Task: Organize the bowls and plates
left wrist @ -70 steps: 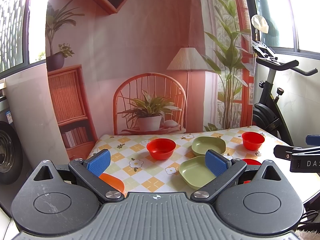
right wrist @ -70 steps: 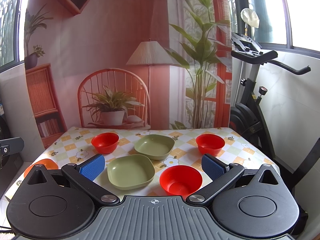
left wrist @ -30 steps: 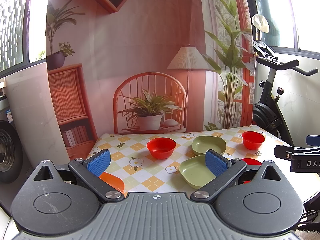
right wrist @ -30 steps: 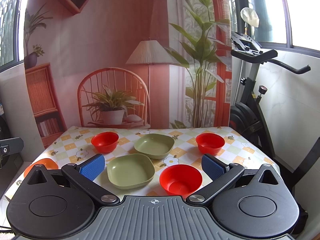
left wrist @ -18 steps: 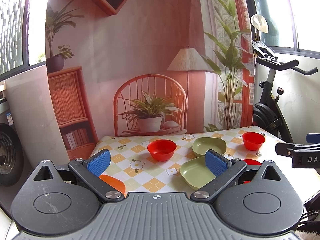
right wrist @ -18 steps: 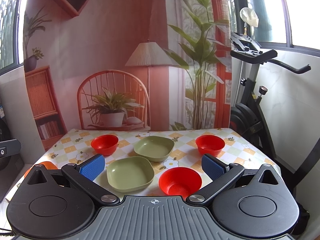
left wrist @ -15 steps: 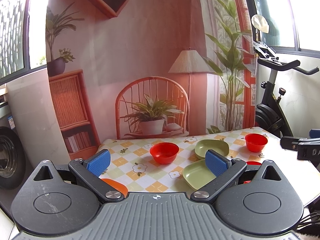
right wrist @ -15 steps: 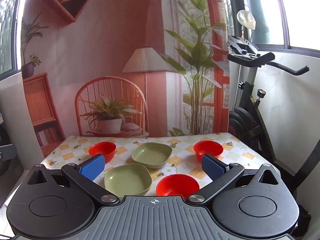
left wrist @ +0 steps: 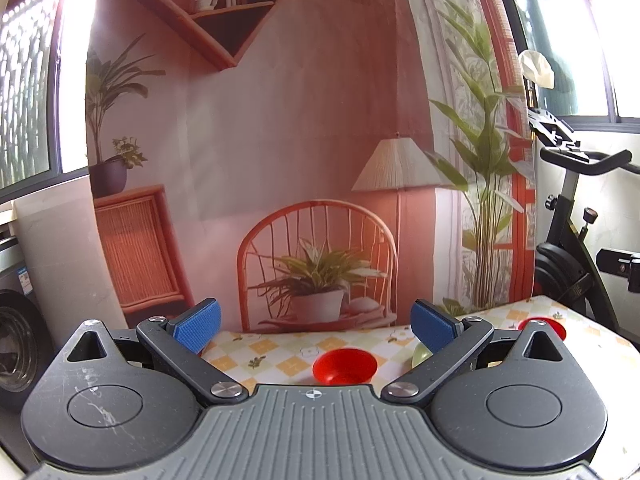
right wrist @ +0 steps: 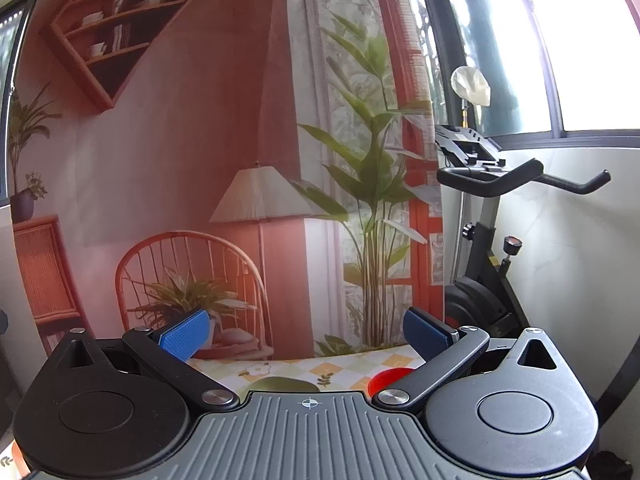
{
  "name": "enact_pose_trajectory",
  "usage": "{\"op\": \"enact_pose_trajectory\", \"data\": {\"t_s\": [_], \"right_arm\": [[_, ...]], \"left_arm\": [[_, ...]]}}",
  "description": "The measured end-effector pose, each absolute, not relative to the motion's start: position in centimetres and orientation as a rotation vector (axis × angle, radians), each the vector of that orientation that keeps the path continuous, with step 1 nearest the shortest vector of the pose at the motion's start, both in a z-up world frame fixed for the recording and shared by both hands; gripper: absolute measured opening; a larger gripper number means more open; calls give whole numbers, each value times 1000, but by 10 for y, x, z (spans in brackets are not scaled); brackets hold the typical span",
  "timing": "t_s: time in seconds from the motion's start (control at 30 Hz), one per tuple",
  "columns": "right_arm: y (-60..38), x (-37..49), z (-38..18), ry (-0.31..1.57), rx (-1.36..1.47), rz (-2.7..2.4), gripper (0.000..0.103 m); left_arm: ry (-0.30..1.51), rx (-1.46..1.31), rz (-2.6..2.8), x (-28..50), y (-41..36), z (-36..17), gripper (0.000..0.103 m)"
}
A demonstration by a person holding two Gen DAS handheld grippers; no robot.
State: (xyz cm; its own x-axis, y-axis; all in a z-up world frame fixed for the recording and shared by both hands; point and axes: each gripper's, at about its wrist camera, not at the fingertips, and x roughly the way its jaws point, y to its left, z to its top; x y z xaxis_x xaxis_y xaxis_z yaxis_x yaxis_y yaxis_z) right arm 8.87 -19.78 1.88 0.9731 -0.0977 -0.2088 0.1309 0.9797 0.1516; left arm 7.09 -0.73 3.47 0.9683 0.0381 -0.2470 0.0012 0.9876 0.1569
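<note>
your left gripper (left wrist: 314, 326) is spread wide and empty above the near edge of the checked table (left wrist: 280, 354); a red bowl (left wrist: 345, 366) lies just below and ahead between its fingers. your right gripper (right wrist: 306, 334) is likewise spread, empty, with a green plate (right wrist: 280, 385) partly hidden beneath it.

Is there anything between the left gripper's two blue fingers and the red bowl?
No. In the left wrist view, the open left gripper has only bare checked tablecloth before the red bowl.
</note>
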Motion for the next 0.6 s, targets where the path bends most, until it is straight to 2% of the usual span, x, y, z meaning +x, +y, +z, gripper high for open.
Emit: {"op": "enact_pose_trajectory", "data": {"t_s": [0.33,0.4,0.47,0.6], "right_arm": [[-173,148,-5,233,218,-22,103],[-162,159,-10,245,223,6,103],[-149,170,-15,264,214,37,103],[-112,188,-26,300,147,122,103]], "left_arm": [[325,173,79,119,28,23,101],[360,157,113,127,44,14,97],[404,128,141,137,62,8,86],[456,52,180,146,100,-8,80]]}}
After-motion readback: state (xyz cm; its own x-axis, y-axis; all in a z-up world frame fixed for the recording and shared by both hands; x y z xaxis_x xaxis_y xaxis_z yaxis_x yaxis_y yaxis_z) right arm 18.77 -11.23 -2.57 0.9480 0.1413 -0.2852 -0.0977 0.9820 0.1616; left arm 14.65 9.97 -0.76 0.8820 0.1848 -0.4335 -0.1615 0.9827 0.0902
